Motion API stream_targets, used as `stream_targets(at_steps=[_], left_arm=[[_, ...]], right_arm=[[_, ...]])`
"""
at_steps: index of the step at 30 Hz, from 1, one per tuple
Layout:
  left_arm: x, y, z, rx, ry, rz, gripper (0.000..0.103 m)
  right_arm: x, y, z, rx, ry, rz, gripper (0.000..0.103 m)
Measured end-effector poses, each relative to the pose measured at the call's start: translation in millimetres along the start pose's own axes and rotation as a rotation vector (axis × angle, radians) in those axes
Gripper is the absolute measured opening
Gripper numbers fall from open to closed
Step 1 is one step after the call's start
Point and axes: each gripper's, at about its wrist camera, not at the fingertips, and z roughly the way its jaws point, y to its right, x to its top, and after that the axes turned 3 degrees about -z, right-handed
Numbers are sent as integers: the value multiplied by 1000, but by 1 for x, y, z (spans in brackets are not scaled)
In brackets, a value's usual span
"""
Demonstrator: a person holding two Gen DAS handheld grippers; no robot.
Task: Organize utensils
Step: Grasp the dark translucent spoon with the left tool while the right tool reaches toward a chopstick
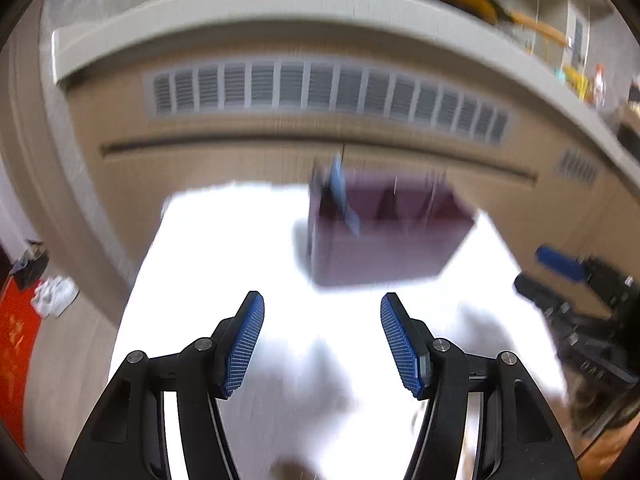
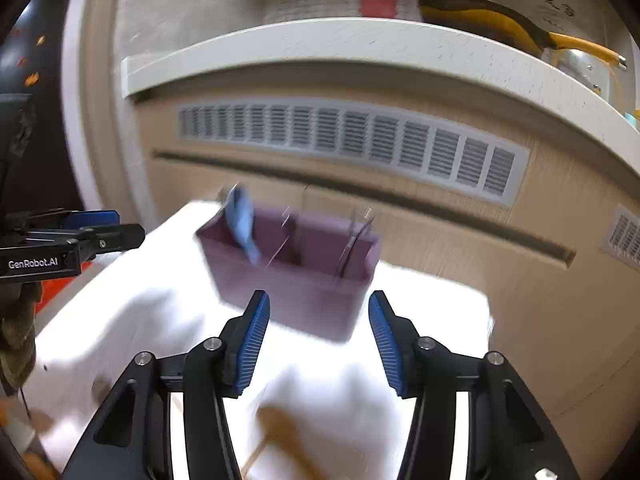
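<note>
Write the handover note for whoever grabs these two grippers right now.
Left gripper: open, holding nothing, above the white table.
Right gripper: open, holding nothing.
Purple organizer stands on the table ahead of both grippers; a blue utensil sits in its left end, thin clear-looking ones toward the right.
A brown wooden utensil lies on the table below the right gripper, blurred.
Left to do: likely pick that up and bin it.

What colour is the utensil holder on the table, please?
Purple (mauve) utensil holder, clearest in the right wrist view.
</note>
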Motion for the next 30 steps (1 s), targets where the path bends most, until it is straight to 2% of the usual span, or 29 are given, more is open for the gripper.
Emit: stream_targets(at_steps=[6, 10, 13, 16, 19, 22, 25, 28, 30], left_arm=[[-75, -10, -9, 51, -138, -89, 61], [-119, -13, -5, 7, -252, -184, 61], [-130, -19, 3, 13, -287, -254, 61], [-126, -18, 8, 23, -271, -280, 61], [-122, -9, 17, 59, -260, -256, 61], [-119, 7, 23, 88, -233, -186, 61], [-117, 27, 29, 63, -202, -80, 60], [-117, 39, 32, 74, -173, -2, 55], [-113, 38, 35, 77, -162, -1, 45]], right_arm=[[-52, -23, -26, 3, -35, -31, 51], [-77, -32, -31, -2, -65, -34, 54], [-87, -31, -32, 9, -84, -19, 54], [-93, -29, -34, 5, -85, -8, 54], [-98, -27, -35, -2, -83, 2, 57], [-102, -26, -32, 5, -94, 11, 59], [-104, -24, -28, 11, -105, 16, 59], [-109, -23, -24, 16, -117, 22, 59], [-111, -23, -23, 19, -125, 22, 59]])
